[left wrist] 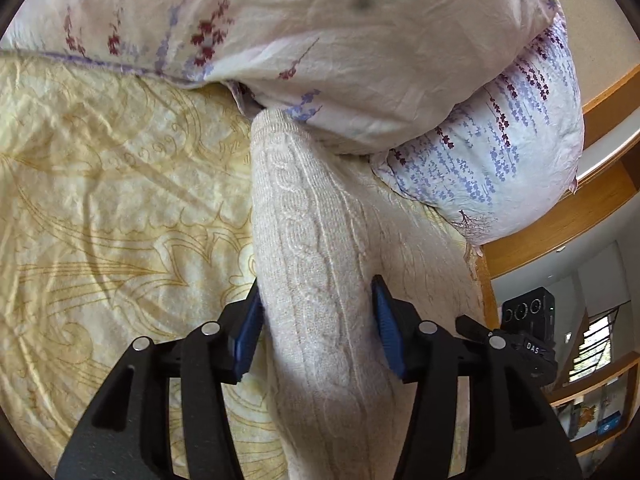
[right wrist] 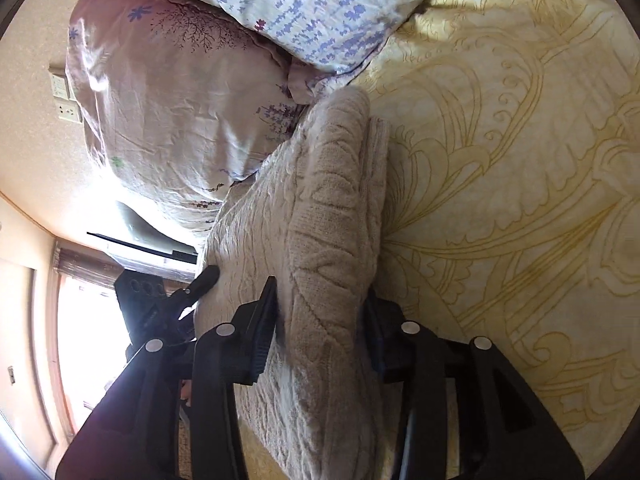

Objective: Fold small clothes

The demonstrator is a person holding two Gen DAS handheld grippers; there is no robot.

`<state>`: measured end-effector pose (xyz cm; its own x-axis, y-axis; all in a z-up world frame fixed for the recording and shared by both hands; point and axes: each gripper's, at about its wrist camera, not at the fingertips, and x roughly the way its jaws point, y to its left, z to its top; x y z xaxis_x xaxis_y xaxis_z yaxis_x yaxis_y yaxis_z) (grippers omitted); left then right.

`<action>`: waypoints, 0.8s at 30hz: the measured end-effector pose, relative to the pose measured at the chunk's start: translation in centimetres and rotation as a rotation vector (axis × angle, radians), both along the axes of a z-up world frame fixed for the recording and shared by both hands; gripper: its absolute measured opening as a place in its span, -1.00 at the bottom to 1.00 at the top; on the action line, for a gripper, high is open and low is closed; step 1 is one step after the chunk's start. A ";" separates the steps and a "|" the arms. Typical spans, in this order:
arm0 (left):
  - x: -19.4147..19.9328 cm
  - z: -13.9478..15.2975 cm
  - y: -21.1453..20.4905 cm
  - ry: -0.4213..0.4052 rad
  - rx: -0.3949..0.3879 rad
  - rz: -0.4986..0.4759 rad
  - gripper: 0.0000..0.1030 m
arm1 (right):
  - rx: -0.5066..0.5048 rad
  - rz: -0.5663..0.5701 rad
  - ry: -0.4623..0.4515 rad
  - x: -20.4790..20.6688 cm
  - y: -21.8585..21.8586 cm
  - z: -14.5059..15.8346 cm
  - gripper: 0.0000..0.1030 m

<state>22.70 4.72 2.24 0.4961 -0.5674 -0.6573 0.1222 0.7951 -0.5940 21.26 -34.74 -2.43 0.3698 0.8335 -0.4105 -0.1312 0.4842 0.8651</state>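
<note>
A beige cable-knit garment [left wrist: 304,208] lies folded into a long thick strip on the yellow patterned bed sheet [left wrist: 100,200], its far end against the pillows. My left gripper [left wrist: 316,320] straddles the near part of the strip; its blue pads [left wrist: 248,336] stand at either side without squeezing the knit, so it is open. In the right wrist view the same garment [right wrist: 332,184] runs between the fingers of my right gripper [right wrist: 320,316]. That gripper is open too, and the knit bulges over and partly hides its right finger.
Floral pillows [left wrist: 320,40] are piled at the head of the bed, one pinkish [right wrist: 180,100]. A wooden bed frame [left wrist: 560,232] runs along the right. Wall sockets [right wrist: 66,100] and a bright window [right wrist: 88,340] sit to the left. Bare sheet [right wrist: 520,160] spreads beside the garment.
</note>
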 end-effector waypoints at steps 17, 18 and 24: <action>-3.5 3.1 -9.8 -0.205 0.400 -0.120 -0.19 | -0.086 -0.159 -0.057 2.6 -1.9 0.8 -0.82; -3.2 2.9 -9.5 -0.189 0.399 -0.118 -0.23 | -0.104 -0.164 -0.045 2.8 -1.8 0.6 -0.82; -2.4 2.4 -8.2 -0.173 0.344 -0.102 -0.46 | -0.201 -0.140 -0.097 2.3 -1.0 1.5 -0.80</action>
